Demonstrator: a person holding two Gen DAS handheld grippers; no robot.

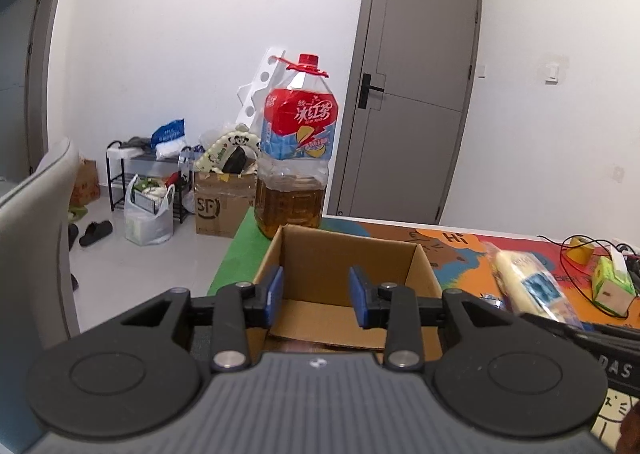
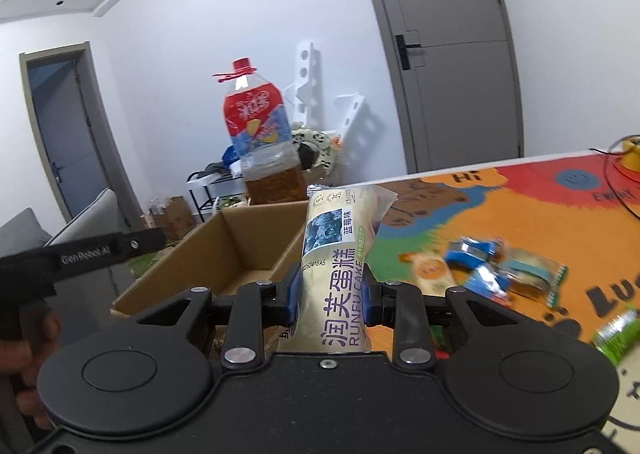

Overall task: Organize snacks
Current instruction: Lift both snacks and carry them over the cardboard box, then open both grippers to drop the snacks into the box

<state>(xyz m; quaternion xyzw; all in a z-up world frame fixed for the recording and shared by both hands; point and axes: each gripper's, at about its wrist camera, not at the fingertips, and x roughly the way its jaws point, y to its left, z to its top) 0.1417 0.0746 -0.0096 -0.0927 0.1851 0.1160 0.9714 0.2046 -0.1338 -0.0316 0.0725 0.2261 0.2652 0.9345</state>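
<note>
Right gripper [image 2: 333, 296] clamps the cake pack [image 2: 340, 254], held up just beside the box's [image 2: 240, 250] right wall. Left gripper [image 1: 316, 296] jaws partly apart, nothing between them, over the box near the table's left edge. Loose snacks [image 2: 492, 270] lie mid-table.

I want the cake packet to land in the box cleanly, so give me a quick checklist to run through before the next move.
1. Right gripper is shut on the cake packet: ok.
2. Cardboard box is open on top: ok.
3. Room in the box: ok, only its cardboard bottom shows.
4. Left gripper holds nothing, its jaws apart over the box's near edge: ok.
5. Packet is over the box opening: not ok, it is beside the box's right wall.
6. Tea bottle behind the box is clear of the path: cannot tell.
</note>
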